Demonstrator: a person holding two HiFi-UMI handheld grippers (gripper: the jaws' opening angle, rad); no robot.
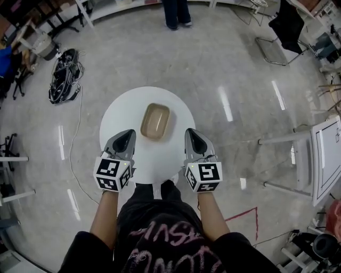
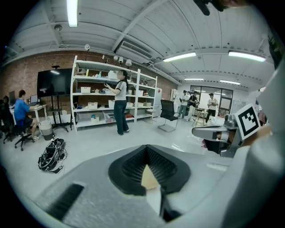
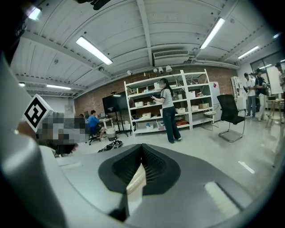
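A tan dish point(image 1: 155, 121) lies near the middle of a round white counter point(image 1: 121, 109), its long side running away from the person. The left gripper point(image 1: 127, 136) is over the counter's near left part and the right gripper point(image 1: 193, 134) over its near right edge. Each is just beside the dish, with the dish between them and neither touching it.

Both point forward, marker cubes toward the person. In the left gripper view the jaws are together at the tips with nothing clamped between them; a tan sliver shows through the small gap behind the tips. The right gripper view shows the same, jaws closed and empty.

On the floor to the far left lies a black cable bundle point(image 1: 64, 74). A person point(image 1: 176, 13) stands beyond the counter, by white shelves point(image 2: 93, 95), and a black chair point(image 1: 285, 32) stands at the far right.
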